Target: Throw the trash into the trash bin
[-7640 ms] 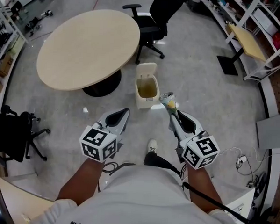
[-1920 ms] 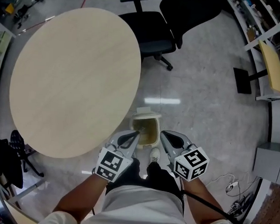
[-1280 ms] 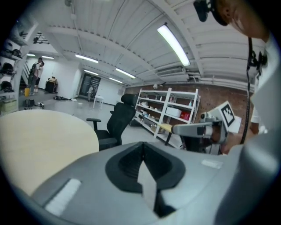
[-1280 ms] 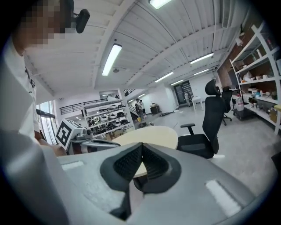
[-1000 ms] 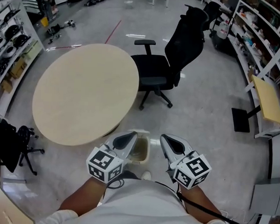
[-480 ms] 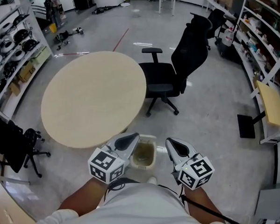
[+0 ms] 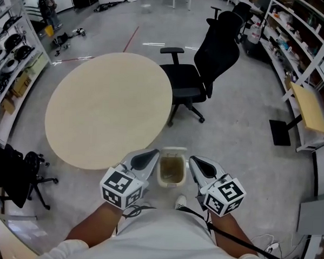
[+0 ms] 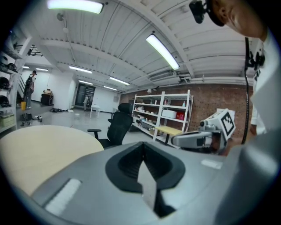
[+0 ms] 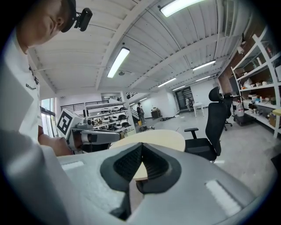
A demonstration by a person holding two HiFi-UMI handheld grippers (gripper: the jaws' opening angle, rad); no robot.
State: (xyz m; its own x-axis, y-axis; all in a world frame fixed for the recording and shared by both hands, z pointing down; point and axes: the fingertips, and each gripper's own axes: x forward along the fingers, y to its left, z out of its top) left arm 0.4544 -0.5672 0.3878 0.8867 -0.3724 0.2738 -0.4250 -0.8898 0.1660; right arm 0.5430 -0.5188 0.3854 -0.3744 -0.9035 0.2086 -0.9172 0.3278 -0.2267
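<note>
One trash bin [image 7: 171, 173], small, cream-coloured and rectangular, stands on the grey floor [image 7: 247, 158] directly before the person, between the two grippers in the head view. Its lid [image 7: 173, 151] is tipped back on the far side, and the open interior shows a yellowish-brown lining; what lies inside cannot be made out. One left gripper [image 7: 141, 159], grey, with its marker cube toward the person, is held just left of the bin, its fingers pressed together with nothing between them. One right gripper [image 7: 202, 166], the same make, is held just right of the bin, its fingers likewise closed tight and empty. One shoe [image 7: 181, 201], white, is planted near the bin's closest side. One round table [image 7: 109, 107] with a pale beige top has its near edge close to the bin's left and passing behind the left gripper. One black office chair [image 7: 200, 74] stands beyond the bin at the table's right edge, apart from the bin. A second dark chair [image 7: 13, 170] sits at the far left. Shelving [image 7: 313, 42] and a small desk [image 7: 308, 107] with a yellowish top line the right wall, well apart from the bin. Bare floor lies open to the bin's right and beyond it toward the office chair.
</note>
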